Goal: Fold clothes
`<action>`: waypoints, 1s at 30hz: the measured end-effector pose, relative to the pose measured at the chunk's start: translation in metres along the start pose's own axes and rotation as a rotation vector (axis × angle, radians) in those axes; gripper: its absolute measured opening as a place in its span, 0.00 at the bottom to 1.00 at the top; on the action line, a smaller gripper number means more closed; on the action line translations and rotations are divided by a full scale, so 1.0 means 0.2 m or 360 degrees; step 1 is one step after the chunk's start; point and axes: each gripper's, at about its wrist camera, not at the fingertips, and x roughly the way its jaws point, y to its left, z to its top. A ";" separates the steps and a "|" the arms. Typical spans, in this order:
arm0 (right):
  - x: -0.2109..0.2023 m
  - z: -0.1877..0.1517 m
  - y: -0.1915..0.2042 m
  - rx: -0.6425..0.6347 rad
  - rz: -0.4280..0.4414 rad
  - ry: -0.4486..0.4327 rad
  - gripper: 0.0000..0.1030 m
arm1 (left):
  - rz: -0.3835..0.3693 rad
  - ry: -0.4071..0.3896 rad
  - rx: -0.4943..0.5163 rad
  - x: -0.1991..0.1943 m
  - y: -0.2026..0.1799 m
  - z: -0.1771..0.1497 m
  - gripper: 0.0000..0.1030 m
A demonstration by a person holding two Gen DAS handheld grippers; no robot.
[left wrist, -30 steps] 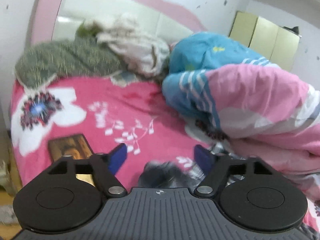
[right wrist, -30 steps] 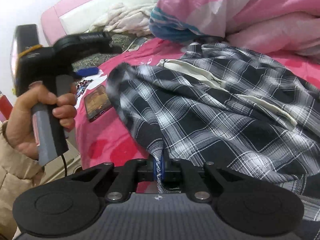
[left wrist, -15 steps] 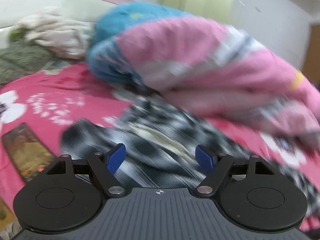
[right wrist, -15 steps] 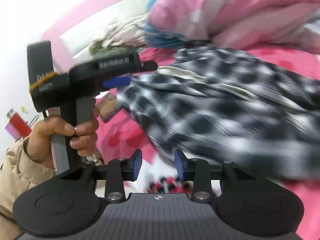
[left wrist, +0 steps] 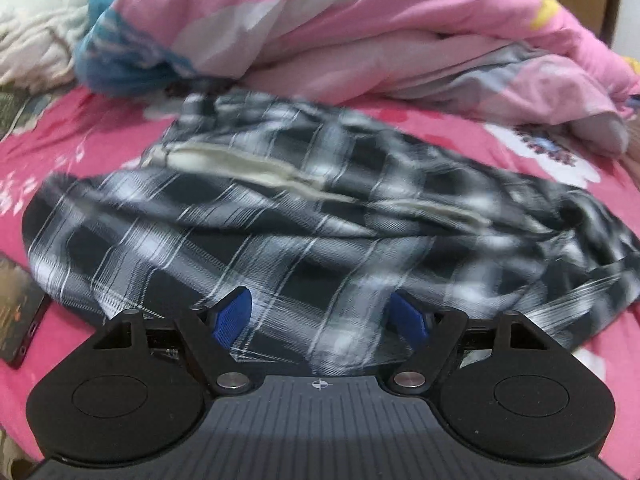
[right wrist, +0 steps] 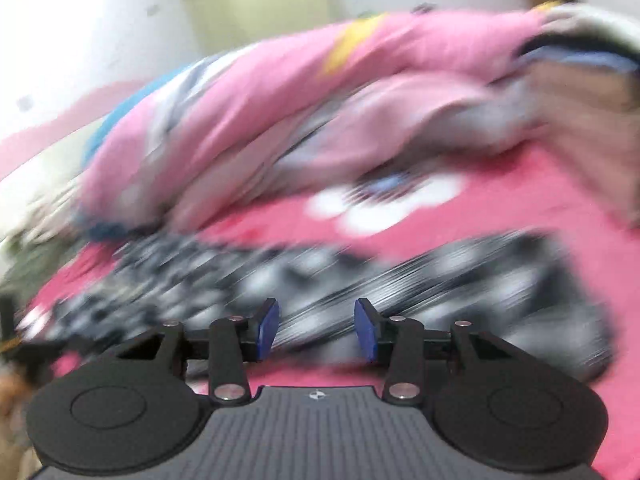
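A black and white plaid shirt [left wrist: 304, 216] lies rumpled on the pink flowered bed sheet [left wrist: 92, 136], its pale inner collar band showing across the top. My left gripper [left wrist: 322, 318] hovers over the shirt's near edge with its blue pads wide apart and nothing pressed between them. In the blurred right wrist view the same plaid shirt [right wrist: 360, 276] stretches across the sheet [right wrist: 440, 220]. My right gripper [right wrist: 316, 328] is over its near edge, jaws opening, with nothing between the pads.
A bunched pink and blue quilt [left wrist: 360, 28] fills the back of the bed behind the shirt. A phone [left wrist: 16, 312] lies on the sheet at the left edge. Pale clothes [left wrist: 36, 40] are heaped at the far left by the headboard.
My right gripper let go of the plaid shirt's edge, opened and swung right. The left gripper swung from the bare sheet to over the shirt, staying open.
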 end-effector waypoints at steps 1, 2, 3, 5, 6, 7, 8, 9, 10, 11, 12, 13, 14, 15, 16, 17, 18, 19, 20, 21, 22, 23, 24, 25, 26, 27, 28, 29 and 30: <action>0.01 0.03 -0.05 0.0008 -0.0092 -0.0031 0.60 | 0.0007 0.0014 -0.0007 0.01 0.01 0.00 0.74; 0.03 0.06 -0.10 0.0016 -0.0183 -0.0063 0.65 | 0.0016 0.0018 0.0000 0.01 0.01 -0.01 0.75; 0.05 0.08 -0.15 0.0024 -0.0275 -0.0072 0.68 | 0.0025 0.0018 0.0012 0.00 0.01 -0.01 0.75; 0.11 0.13 -0.25 0.0049 -0.0437 -0.0047 0.69 | 0.0046 0.0023 0.0037 0.01 0.00 -0.01 0.75; 0.15 0.15 -0.31 0.0086 -0.0483 -0.0011 0.69 | 0.0056 0.0026 0.0049 0.01 -0.01 -0.01 0.75; 0.19 0.16 -0.37 0.0120 -0.0502 0.0025 0.69 | 0.0064 0.0031 0.0057 0.01 -0.02 -0.01 0.75; 0.22 0.17 -0.41 0.0139 -0.0507 0.0059 0.69 | 0.0070 0.0035 0.0065 0.01 -0.02 -0.01 0.75; 0.25 0.17 -0.45 0.0154 -0.0508 0.0091 0.67 | 0.0075 0.0039 0.0075 0.01 -0.02 -0.01 0.75; 0.28 0.17 -0.47 0.0148 -0.0497 0.0120 0.61 | 0.0080 0.0041 0.0081 0.02 -0.03 -0.01 0.75; 0.30 0.16 -0.49 0.0131 -0.0479 0.0146 0.34 | 0.0084 0.0043 0.0086 0.02 -0.03 -0.01 0.75; 0.32 0.16 -0.50 0.0122 -0.0462 0.0168 0.05 | 0.0086 0.0044 0.0089 0.02 -0.03 -0.01 0.75; 0.32 0.17 -0.49 0.0117 -0.0443 0.0158 0.06 | 0.0088 0.0044 0.0091 0.01 -0.04 -0.01 0.75; 0.30 0.17 -0.48 0.0112 -0.0423 0.0133 0.05 | 0.0088 0.0043 0.0090 0.01 -0.03 -0.01 0.75; 0.26 0.18 -0.45 0.0095 -0.0392 0.0090 0.05 | 0.0087 0.0043 0.0089 0.01 -0.03 -0.01 0.75; 0.21 0.19 -0.43 0.0073 -0.0356 0.0037 0.05 | 0.0088 0.0042 0.0088 0.01 -0.03 -0.01 0.75; 0.15 0.20 -0.40 0.0051 -0.0319 -0.0016 0.04 | 0.0088 0.0042 0.0088 0.01 -0.03 -0.01 0.75; 0.10 0.21 -0.37 0.0029 -0.0282 -0.0069 0.04 | 0.0090 0.0043 0.0090 0.01 -0.03 -0.01 0.75; 0.04 0.22 -0.34 0.0006 -0.0246 -0.0122 0.04 | 0.0091 0.0044 0.0093 0.01 -0.03 -0.01 0.75; -0.02 0.23 -0.31 -0.0014 -0.0205 -0.0163 0.04 | 0.0093 0.0046 0.0097 0.02 -0.04 0.00 0.75; -0.09 0.22 -0.29 -0.0032 -0.0169 -0.0194 0.04 | 0.0092 0.0045 0.0098 0.02 -0.04 0.00 0.75; -0.16 0.20 -0.27 -0.0041 -0.0132 -0.0218 0.04 | 0.0090 0.0044 0.0098 0.02 -0.04 0.00 0.75; -0.23 0.18 -0.26 -0.0043 -0.0092 -0.0240 0.04 | 0.0088 0.0043 0.0099 0.02 -0.04 -0.01 0.75; -0.30 0.15 -0.25 -0.0037 -0.0046 -0.0257 0.04 | 0.0084 0.0042 0.0099 0.02 -0.03 -0.01 0.75; -0.36 0.12 -0.25 -0.0028 0.0010 -0.0268 0.04 | 0.0081 0.0039 0.0101 0.02 -0.03 -0.01 0.75; -0.42 0.09 -0.26 -0.0021 0.0068 -0.0277 0.04 | 0.0079 0.0036 0.0105 0.01 -0.03 -0.01 0.75; -0.48 0.05 -0.28 -0.0020 0.0102 -0.0281 0.04 | 0.0078 0.0033 0.0108 0.01 -0.03 -0.01 0.75; -0.52 0.00 -0.31 -0.0024 0.0116 -0.0279 0.04 | 0.0076 0.0030 0.0110 0.01 -0.03 -0.01 0.75; -0.55 -0.06 -0.34 -0.0007 0.0119 -0.0257 0.04 | 0.0074 0.0028 0.0112 0.01 -0.03 -0.02 0.75; -0.57 -0.13 -0.37 0.0022 0.0119 -0.0227 0.04 | 0.0072 0.0025 0.0114 0.01 -0.03 -0.02 0.75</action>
